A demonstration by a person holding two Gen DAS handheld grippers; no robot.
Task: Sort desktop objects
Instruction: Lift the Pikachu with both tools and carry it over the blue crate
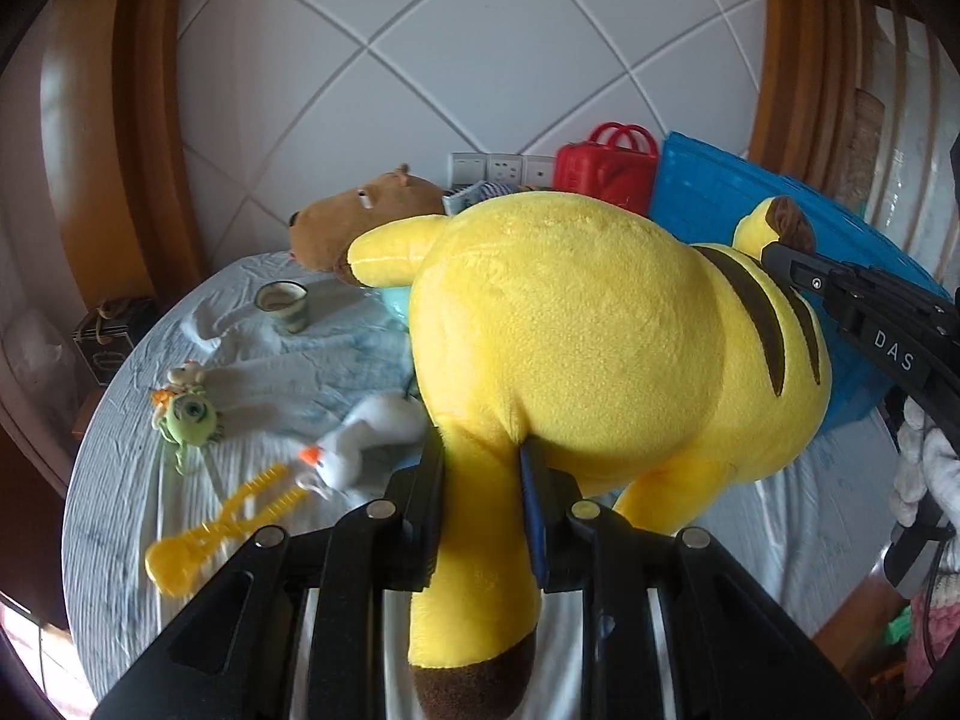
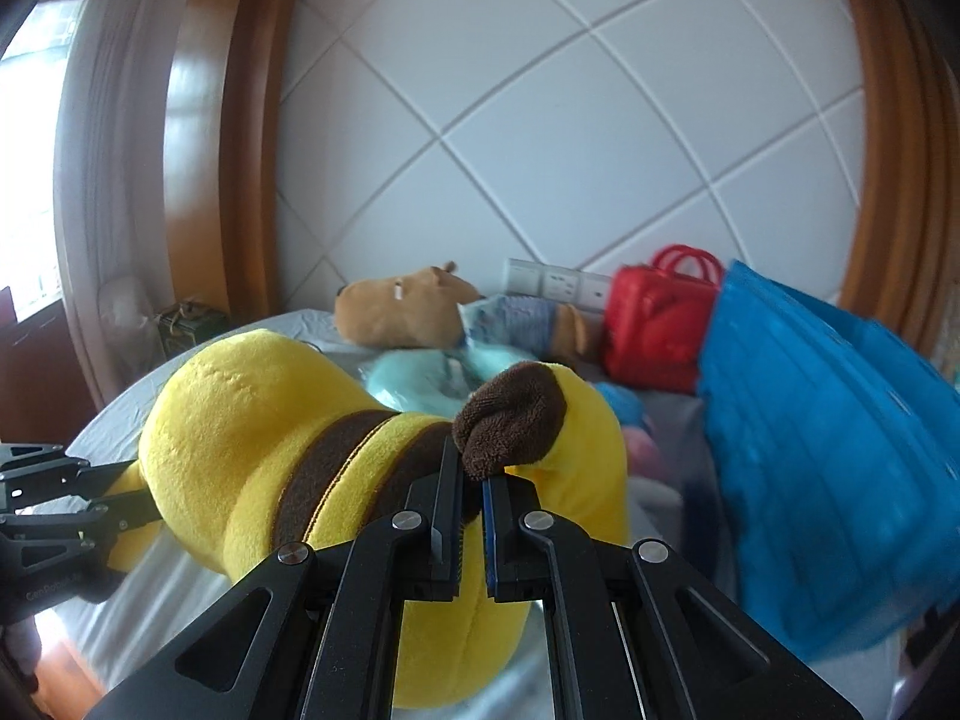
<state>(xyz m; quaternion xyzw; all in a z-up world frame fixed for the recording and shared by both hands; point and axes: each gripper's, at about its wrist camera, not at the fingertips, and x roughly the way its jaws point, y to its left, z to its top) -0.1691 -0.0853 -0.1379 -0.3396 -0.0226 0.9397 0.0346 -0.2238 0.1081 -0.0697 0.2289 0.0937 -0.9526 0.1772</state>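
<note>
A big yellow plush toy (image 1: 576, 324) with brown stripes hangs above the table, held by both grippers. My left gripper (image 1: 483, 450) is shut on one of its long yellow brown-tipped limbs. My right gripper (image 2: 473, 468) is shut on a brown-tipped part of the same yellow plush (image 2: 264, 420). In the left wrist view the right gripper (image 1: 780, 255) shows at the right, at the toy's back. In the right wrist view the left gripper (image 2: 129, 495) shows at the far left. A blue crate (image 2: 828, 456) stands to the right.
On the cloth-covered round table (image 1: 120, 480) lie a brown capybara plush (image 1: 366, 216), a cup (image 1: 285, 303), a green one-eyed toy (image 1: 192, 414), a white goose plush (image 1: 366, 438) and yellow tongs (image 1: 222, 528). A red toy basket (image 1: 606, 165) stands by the tiled wall.
</note>
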